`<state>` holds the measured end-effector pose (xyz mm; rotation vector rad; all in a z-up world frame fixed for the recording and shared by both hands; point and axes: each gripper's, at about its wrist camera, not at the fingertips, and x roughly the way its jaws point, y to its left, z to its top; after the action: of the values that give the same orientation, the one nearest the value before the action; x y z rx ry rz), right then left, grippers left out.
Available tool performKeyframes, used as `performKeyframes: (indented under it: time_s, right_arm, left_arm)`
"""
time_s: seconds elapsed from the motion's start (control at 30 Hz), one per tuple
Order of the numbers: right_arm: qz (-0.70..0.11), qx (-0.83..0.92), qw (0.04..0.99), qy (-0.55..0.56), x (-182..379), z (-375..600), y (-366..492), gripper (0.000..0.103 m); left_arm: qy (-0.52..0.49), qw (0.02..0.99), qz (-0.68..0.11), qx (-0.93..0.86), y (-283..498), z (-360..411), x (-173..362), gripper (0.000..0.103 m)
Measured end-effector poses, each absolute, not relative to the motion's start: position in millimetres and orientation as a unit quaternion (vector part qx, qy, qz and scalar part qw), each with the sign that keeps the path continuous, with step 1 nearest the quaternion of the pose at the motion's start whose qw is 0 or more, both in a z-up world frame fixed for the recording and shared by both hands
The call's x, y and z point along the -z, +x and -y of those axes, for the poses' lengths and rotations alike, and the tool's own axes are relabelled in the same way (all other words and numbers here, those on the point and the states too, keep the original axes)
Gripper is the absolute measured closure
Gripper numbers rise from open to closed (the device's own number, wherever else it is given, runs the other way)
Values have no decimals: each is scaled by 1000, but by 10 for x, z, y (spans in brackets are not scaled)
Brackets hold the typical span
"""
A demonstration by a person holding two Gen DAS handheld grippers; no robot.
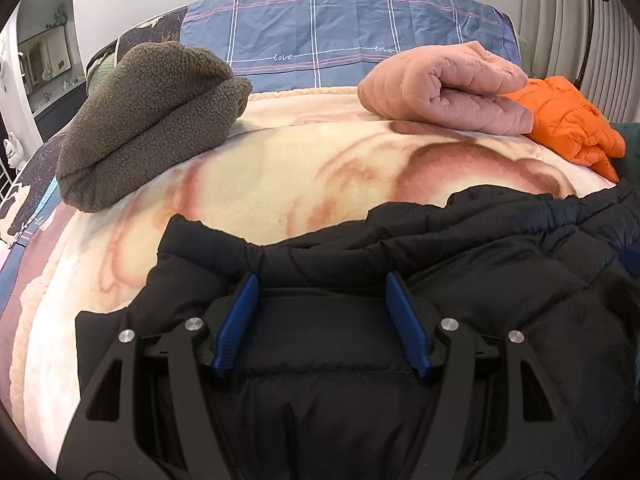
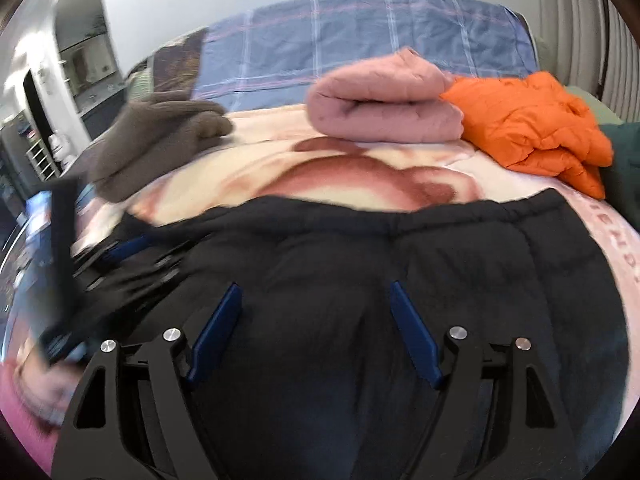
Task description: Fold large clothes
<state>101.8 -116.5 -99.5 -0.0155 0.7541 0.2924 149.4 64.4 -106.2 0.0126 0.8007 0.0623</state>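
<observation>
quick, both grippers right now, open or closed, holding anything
Left gripper: open, fingers spread over the black jacket, gripping nothing.
Right gripper: open, fingers spread above the same jacket, holding nothing.

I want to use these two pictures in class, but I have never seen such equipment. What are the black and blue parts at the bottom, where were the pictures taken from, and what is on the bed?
Each picture comes from a camera fixed on a hand-held tool with two fingers, one per hand. The left gripper and right gripper both stand open above a black puffer jacket, holding nothing. It lies on a cream blanket. Farther back lie a folded olive fleece, a folded pink quilted garment and an orange puffer garment. The right view is blurred.
</observation>
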Motion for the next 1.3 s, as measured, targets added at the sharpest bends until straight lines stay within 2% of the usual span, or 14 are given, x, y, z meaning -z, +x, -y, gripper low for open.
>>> performKeyframes:
  time_s: [0.07, 0.2, 0.33, 0.5, 0.67, 0.87, 0.97, 1.03, 1.13, 1.2, 1.3]
  right_arm:
    - [-371, -143, 917, -31, 1038, 1133, 832, 25]
    - [-388, -129, 911, -48, 1485, 1136, 836, 18]
    - [-398, -120, 908, -46, 1430, 1135, 850, 18]
    - [-391, -158, 907, -5, 1157, 1173, 351, 18]
    - [-398, -153, 902, -64, 1611, 1098, 241, 12]
    - [-412, -163, 896, -25, 1430, 1240, 116, 13]
    - [-374, -202, 905, -35, 1258, 1345, -163, 13]
    - [-396, -194, 895, -59, 1395, 1363, -162, 13]
    - [-409, -208, 888, -23, 1575, 1473, -126, 12]
    - [-405, -216, 888, -12, 1510, 1508, -146, 12]
    - [-394, -205, 895, 23, 1410, 1701, -174, 16]
  left_arm:
    - [6, 921, -389, -30, 1491, -641, 1060, 36]
    - [0, 922, -387, -26, 1487, -646, 1055, 35]
    - [1, 921, -389, -26, 1491, -648, 1067, 35]
    - [1, 922, -387, -27, 1476, -652, 1070, 35]
    - [2, 923, -385, -22, 1460, -653, 1065, 35]
    - [7, 921, -388, -27, 1444, -653, 1014, 35]
    - [12, 932, -361, -19, 1226, -576, 790, 35]
    - [3, 943, -333, 30, 1008, -455, 572, 35]
    - [-9, 942, -317, 107, 762, -218, 360, 35]
    - [-7, 934, -327, 145, 703, -60, 376, 35]
    - [70, 919, -367, 127, 774, 239, 784, 35]
